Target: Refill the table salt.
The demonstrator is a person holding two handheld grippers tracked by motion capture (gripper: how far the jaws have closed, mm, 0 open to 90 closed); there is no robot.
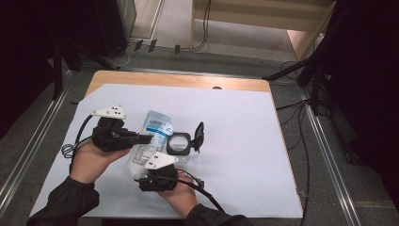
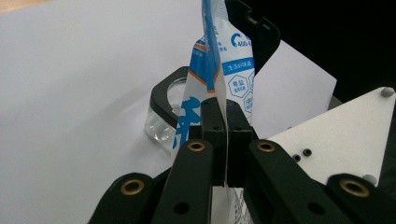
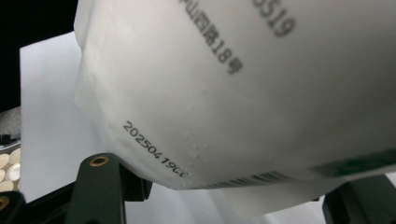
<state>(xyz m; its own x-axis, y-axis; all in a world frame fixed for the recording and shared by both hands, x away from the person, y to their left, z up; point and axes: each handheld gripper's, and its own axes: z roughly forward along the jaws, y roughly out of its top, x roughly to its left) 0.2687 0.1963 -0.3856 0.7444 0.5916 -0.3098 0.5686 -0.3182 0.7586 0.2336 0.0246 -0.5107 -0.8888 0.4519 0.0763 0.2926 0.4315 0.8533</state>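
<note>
While the left tongs [image 2: 225, 140] pinch the salt bag [image 1: 151, 136] shut-tight above the worktop [image 1: 244, 141], we see right tongs [image 1: 147, 170] spread around its bottom; pouring into the open jar [image 1: 179, 144] remains.

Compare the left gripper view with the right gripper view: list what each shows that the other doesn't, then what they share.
Left gripper view alone: the left gripper, its jaws shut on the pouch's thin edge, the blue-printed face, and a clear container with a black rim behind it. Right gripper view alone: the pouch's white back with a printed date code, a barcode strip, and the right gripper's jaws standing wide under it. Both: the pouch and the white sheet.
</note>
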